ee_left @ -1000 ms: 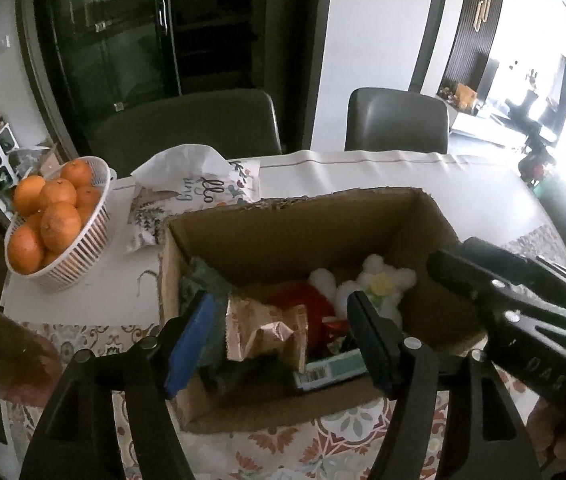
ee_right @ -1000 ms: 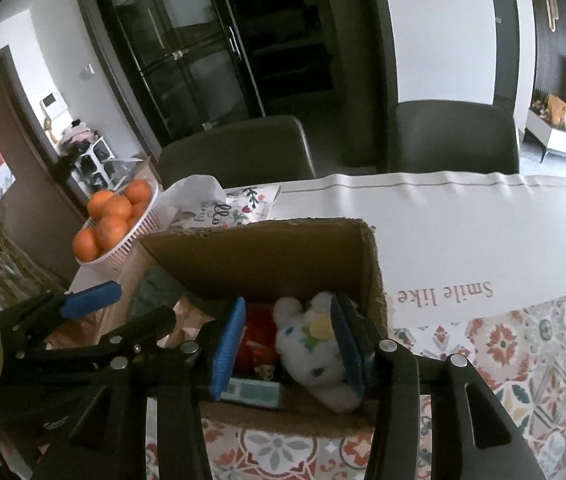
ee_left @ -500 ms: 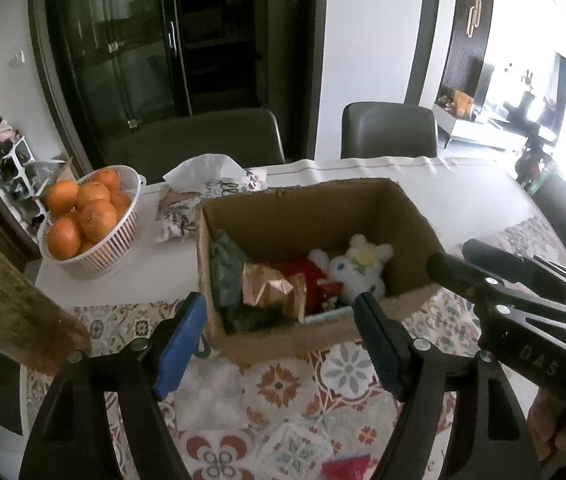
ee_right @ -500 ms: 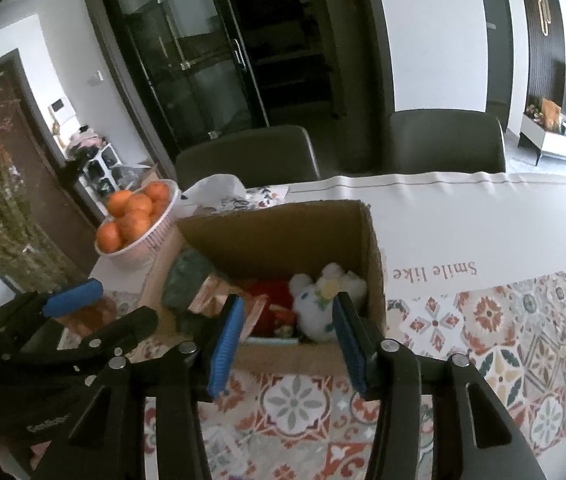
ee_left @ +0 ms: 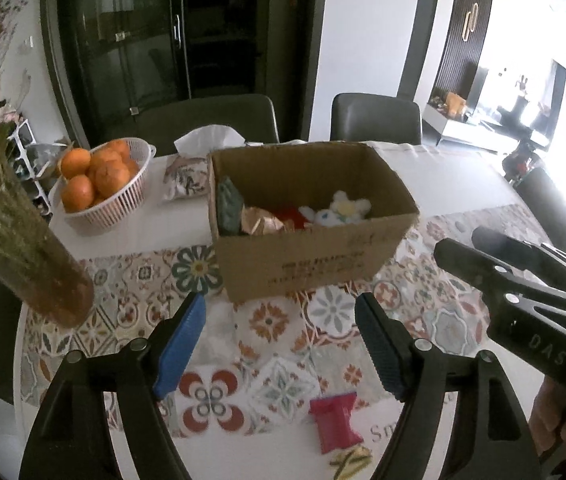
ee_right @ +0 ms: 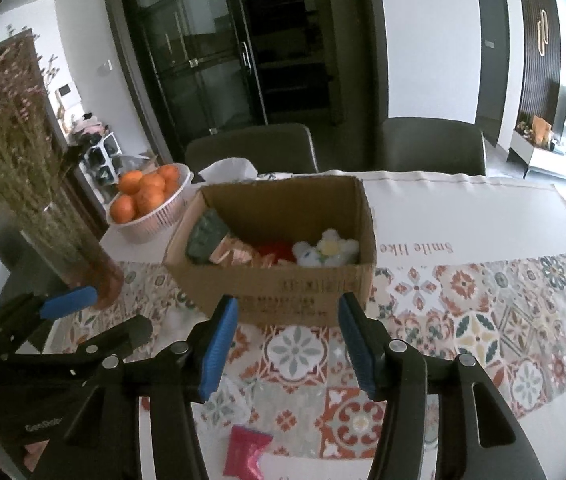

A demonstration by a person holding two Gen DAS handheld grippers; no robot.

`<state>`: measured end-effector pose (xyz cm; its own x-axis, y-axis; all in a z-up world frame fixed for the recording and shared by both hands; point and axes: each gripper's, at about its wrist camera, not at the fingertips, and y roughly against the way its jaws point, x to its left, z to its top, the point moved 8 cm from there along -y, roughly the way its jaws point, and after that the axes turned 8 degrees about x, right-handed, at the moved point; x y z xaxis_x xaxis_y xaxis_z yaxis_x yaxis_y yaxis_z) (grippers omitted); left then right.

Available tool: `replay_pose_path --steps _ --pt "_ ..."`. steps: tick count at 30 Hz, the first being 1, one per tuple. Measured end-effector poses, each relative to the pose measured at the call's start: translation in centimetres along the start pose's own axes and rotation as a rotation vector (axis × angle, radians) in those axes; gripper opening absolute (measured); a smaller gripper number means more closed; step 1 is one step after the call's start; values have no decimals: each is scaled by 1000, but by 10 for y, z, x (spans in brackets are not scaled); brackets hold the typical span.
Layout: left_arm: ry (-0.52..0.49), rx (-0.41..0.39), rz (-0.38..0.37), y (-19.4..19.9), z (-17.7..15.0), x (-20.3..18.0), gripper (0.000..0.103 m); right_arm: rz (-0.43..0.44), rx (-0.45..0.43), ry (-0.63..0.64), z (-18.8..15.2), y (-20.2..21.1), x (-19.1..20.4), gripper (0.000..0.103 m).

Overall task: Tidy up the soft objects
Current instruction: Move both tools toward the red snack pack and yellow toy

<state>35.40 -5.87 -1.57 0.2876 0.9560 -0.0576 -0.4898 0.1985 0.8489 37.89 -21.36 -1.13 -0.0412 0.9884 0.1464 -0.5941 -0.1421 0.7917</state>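
Observation:
An open cardboard box (ee_left: pixel 307 268) (ee_right: pixel 283 288) stands on the patterned tablecloth. Inside lie a white plush toy (ee_left: pixel 343 212) (ee_right: pixel 325 252), a red soft item (ee_left: pixel 293 216), a shiny gold packet (ee_left: pixel 261 222) (ee_right: pixel 235 254) and a dark green piece (ee_left: pixel 229 204) (ee_right: pixel 205 236). My left gripper (ee_left: pixel 281 344) hovers in front of the box, its jaws opening with nothing between them. My right gripper (ee_right: pixel 289 344) is also short of the box, its jaws opening and empty. A pink packet (ee_left: pixel 333 420) (ee_right: pixel 245 450) lies on the cloth near the front, with a small yellow striped item (ee_left: pixel 351 460) beside it.
A white basket of oranges (ee_left: pixel 103 184) (ee_right: pixel 149 200) and a tissue pack (ee_left: pixel 193 168) sit left of the box. A glass vase of dried flowers (ee_left: pixel 31 248) (ee_right: pixel 63 240) stands at the left. Two dark chairs (ee_left: pixel 375 120) are behind the table.
Both grippers have drawn back from over the box toward the near side of the table and widened. The pink packet has come into view below them.

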Motion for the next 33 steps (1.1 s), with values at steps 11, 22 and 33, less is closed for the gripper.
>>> replay_pose_path --steps 11,22,33 --pt "-12 35 -23 11 -51 0 81 -31 27 -19 -55 23 11 57" --pt "-50 54 -42 16 -94 0 82 -46 64 -27 -107 28 25 57" --pt "-88 33 -56 24 -137 -12 81 -15 41 52 -128 39 41 57"
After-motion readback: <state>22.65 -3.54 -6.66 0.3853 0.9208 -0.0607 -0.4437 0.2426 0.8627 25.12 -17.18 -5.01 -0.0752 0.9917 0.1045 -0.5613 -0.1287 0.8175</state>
